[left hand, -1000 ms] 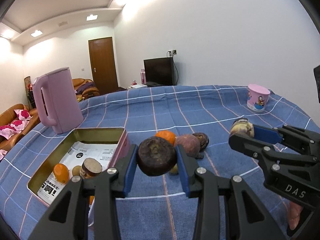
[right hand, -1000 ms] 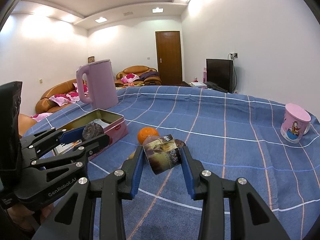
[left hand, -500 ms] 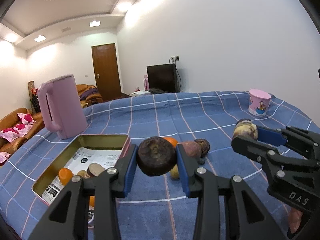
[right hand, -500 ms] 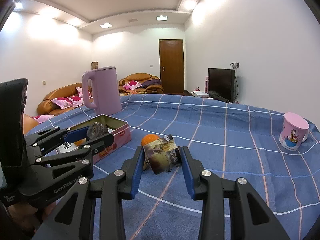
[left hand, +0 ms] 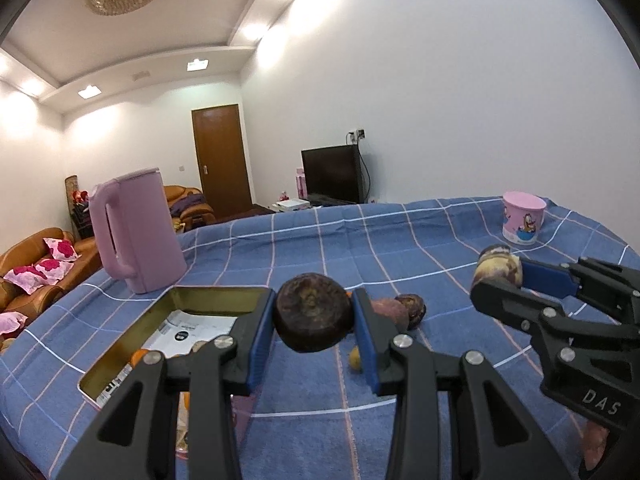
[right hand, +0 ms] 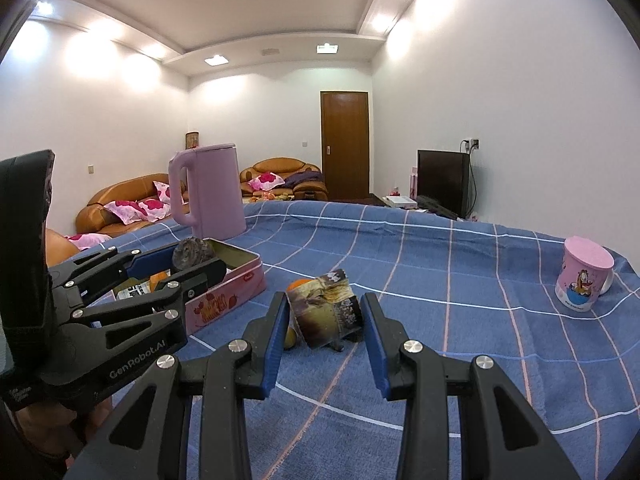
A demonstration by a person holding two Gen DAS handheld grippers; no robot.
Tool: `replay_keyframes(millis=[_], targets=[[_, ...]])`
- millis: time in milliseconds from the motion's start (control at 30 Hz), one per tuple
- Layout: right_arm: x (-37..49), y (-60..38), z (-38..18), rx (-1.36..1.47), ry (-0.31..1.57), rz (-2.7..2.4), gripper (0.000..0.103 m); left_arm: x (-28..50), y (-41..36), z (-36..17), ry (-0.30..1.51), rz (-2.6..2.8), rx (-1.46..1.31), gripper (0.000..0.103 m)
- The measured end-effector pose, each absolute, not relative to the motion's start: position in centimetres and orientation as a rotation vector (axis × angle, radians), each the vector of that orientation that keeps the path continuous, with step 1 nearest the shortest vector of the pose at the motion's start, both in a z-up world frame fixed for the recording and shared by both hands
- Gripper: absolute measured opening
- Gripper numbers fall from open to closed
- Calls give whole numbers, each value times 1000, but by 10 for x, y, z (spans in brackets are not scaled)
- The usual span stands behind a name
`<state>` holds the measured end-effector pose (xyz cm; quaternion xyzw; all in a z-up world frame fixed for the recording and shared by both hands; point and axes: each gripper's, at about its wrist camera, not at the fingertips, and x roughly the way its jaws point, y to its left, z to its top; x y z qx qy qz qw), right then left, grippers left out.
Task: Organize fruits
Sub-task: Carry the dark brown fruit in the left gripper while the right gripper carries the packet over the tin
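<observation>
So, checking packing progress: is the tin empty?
No. The open tin holds printed paper and an orange fruit.

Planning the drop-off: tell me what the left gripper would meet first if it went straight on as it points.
Probably the loose fruits on the blue checked tablecloth, just beyond the dark round fruit clamped in the left gripper; depth is unclear.

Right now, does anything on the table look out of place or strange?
Nothing is spilled or tipped. Some fruits lie loose on the blue cloth beside the open tin, not yet inside. The fruit in the right tool looks mottled and blocky, perhaps cut; I cannot tell.
</observation>
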<state>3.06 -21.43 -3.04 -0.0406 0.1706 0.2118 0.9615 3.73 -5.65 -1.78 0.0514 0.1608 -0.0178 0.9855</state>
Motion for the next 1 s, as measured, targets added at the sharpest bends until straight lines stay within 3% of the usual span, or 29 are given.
replay_keyframes(millis=[1000], targets=[[38, -176, -9, -155, 303, 489, 39, 38, -11, -10, 318, 69, 65, 40]])
